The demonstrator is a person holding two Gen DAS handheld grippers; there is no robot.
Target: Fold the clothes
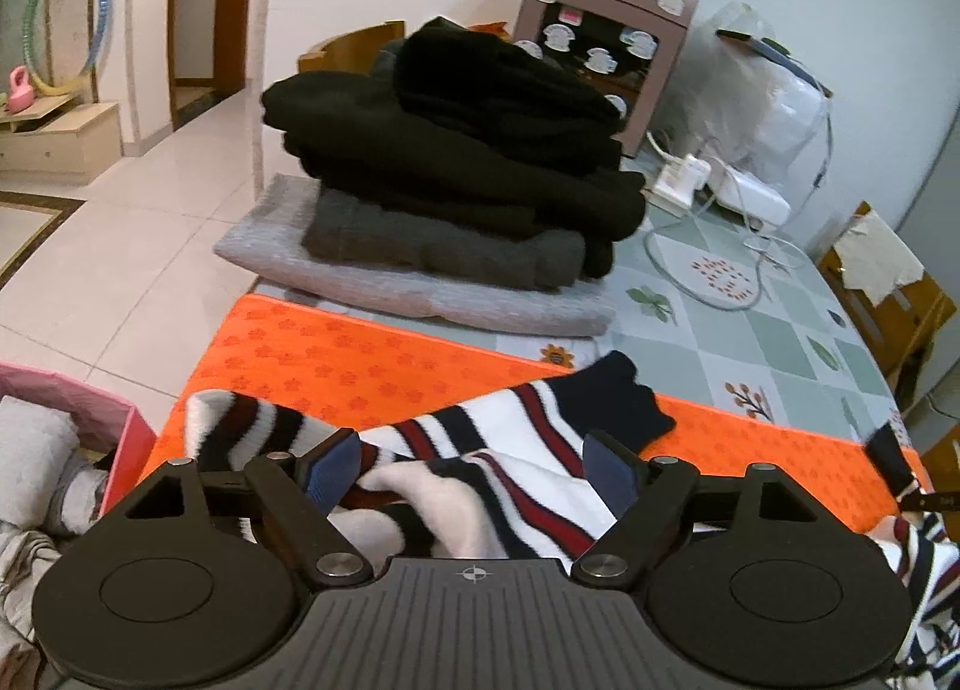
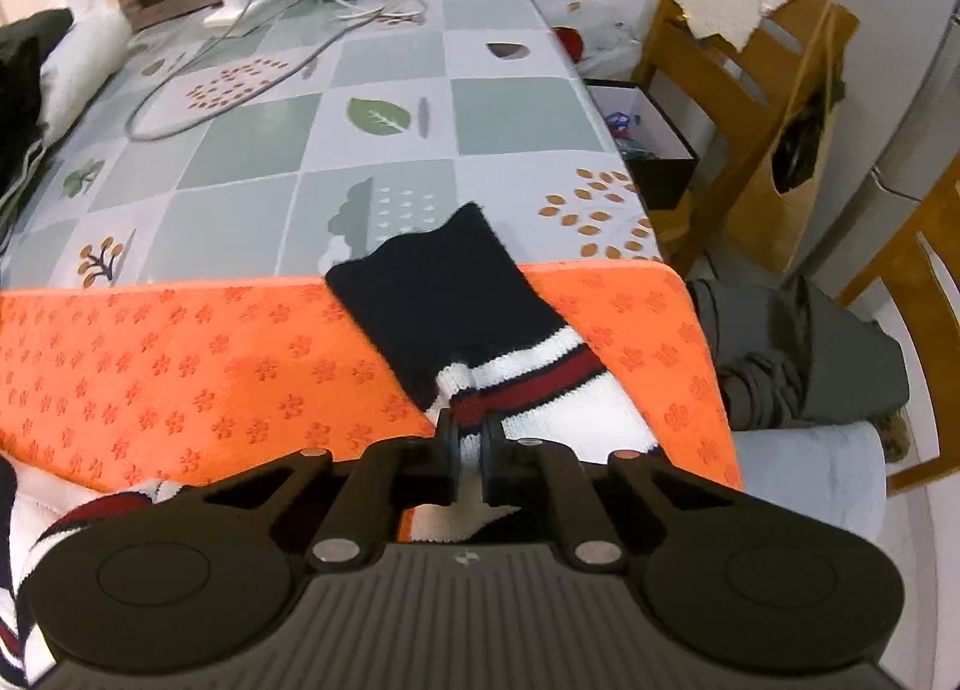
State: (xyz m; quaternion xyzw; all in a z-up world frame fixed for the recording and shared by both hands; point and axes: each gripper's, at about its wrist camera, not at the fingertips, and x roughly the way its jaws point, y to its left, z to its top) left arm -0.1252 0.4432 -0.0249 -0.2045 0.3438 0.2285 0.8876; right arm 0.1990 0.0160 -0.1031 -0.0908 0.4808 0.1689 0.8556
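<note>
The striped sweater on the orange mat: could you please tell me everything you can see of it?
The striped sweater is a soft knit in white, navy and dark red bands with navy cuffs. It lies rumpled and unfolded on the orange mat. The right gripper is shut on one sleeve near its cuff; the open left gripper straddles the body.

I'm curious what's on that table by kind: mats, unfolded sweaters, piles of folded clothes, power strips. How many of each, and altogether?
orange flower-print mat: 1
striped knit sweater, white, navy and red, unfolded: 1
pile of folded black and grey clothes: 1
white power strip: 1
Total: 4
</note>
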